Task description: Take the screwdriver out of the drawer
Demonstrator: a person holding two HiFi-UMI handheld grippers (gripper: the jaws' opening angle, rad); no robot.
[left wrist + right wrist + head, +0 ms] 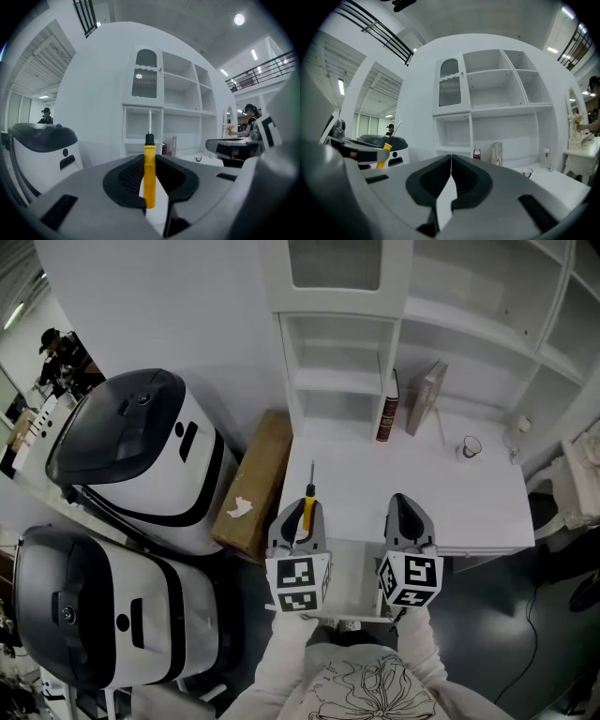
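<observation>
Gripping the screwdriver [149, 178] by its yellow handle, the left tongs [298, 512] are hovering over the near edge of the white desk [441, 502].
Its metal shaft is sticking out past the jaw tips toward the shelves [337, 381]. Just to the right, the right tongs [451, 159] are closing their jaws on nothing. Ahead of both, two books [386, 418] are leaning at the back of the desk, with a small cup [471, 446] further right. A cardboard box [258, 479] is lying left of the left tongs.

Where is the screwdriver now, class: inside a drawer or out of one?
Out. The left tool is shut on the yellow handle of the screwdriver, holding it in the air with its shaft pointing toward the white shelving.
</observation>
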